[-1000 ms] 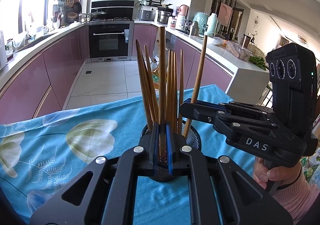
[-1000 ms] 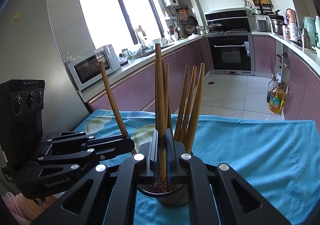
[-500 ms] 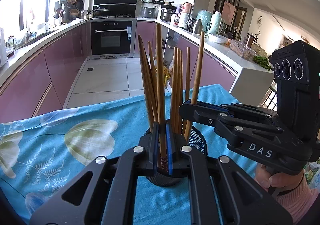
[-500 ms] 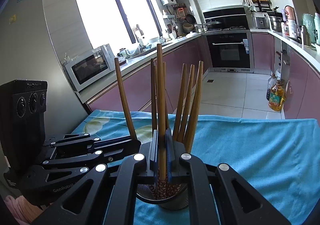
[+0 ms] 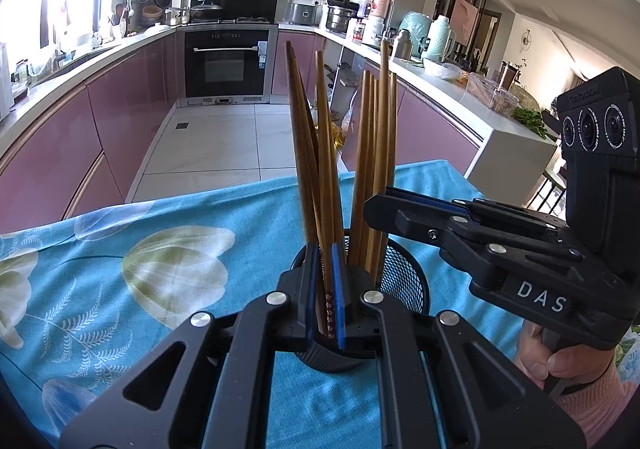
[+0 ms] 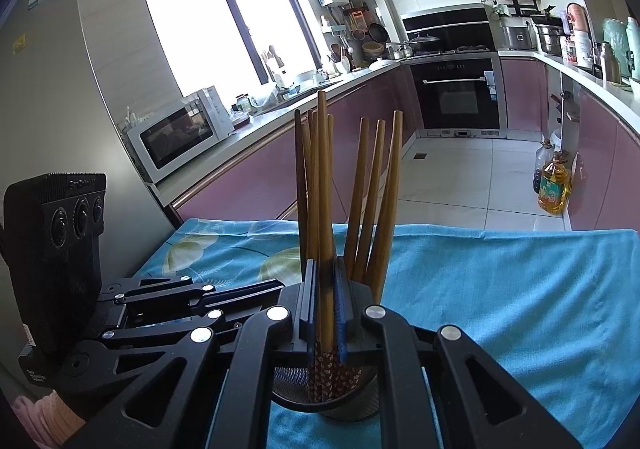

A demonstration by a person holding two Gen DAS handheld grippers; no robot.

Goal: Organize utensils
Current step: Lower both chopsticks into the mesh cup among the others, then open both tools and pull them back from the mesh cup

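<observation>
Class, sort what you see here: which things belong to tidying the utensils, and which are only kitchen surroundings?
Belongs to the job:
- chopsticks
- mesh holder
- left claw, shut on a chopstick
- right claw, shut on a chopstick

Just lying about:
- microwave
- oil bottle
- oven
- blue tablecloth

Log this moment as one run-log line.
phase: placing chopsticks | left gripper: shut on chopstick over mesh holder | right gripper: shut on another chopstick | holder: on blue tablecloth
</observation>
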